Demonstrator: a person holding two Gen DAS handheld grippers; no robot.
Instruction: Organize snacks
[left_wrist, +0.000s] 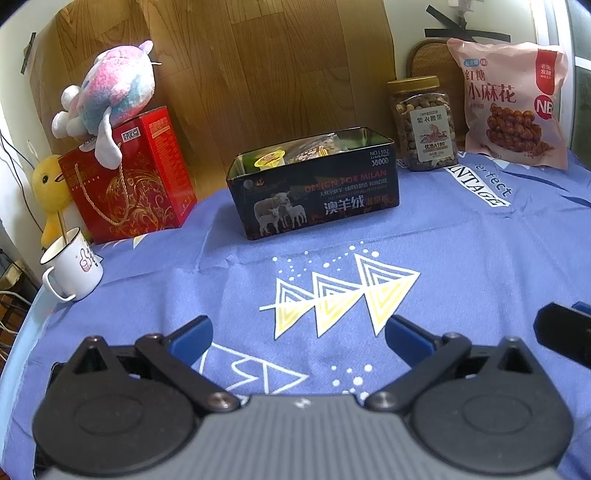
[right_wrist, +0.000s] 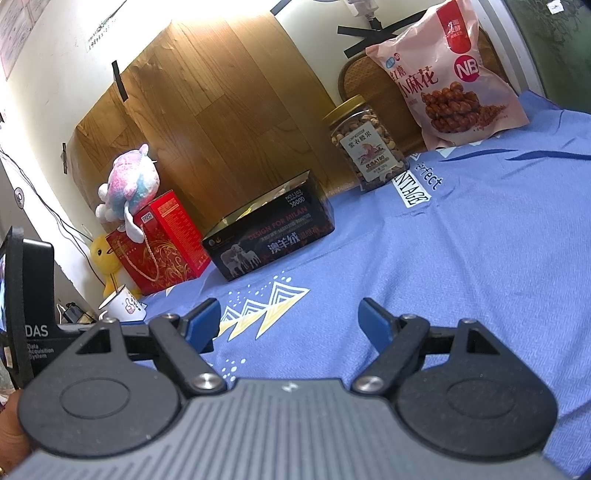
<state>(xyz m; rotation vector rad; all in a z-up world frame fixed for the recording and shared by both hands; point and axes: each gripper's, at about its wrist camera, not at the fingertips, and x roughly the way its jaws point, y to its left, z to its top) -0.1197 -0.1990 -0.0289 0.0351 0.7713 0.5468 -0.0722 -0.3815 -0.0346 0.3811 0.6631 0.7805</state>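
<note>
Blue-clothed worktop (left_wrist: 461, 266): snacks mostly gathered in the black rectangular tin box (left_wrist: 314, 188).
Left gripper (left_wrist: 298, 338) and right gripper (right_wrist: 290, 321) hover spread, empty; clear nut jar (left_wrist: 423, 123) and pink snack bag (left_wrist: 511, 101) remain outside at the far edge.

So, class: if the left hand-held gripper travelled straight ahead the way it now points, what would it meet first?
Probably the black tin box. The left hand-held gripper is open over bare blue cloth, nothing lies between, and the tin sits roughly centred ahead. Depth is hard to judge through the fisheye.
</note>
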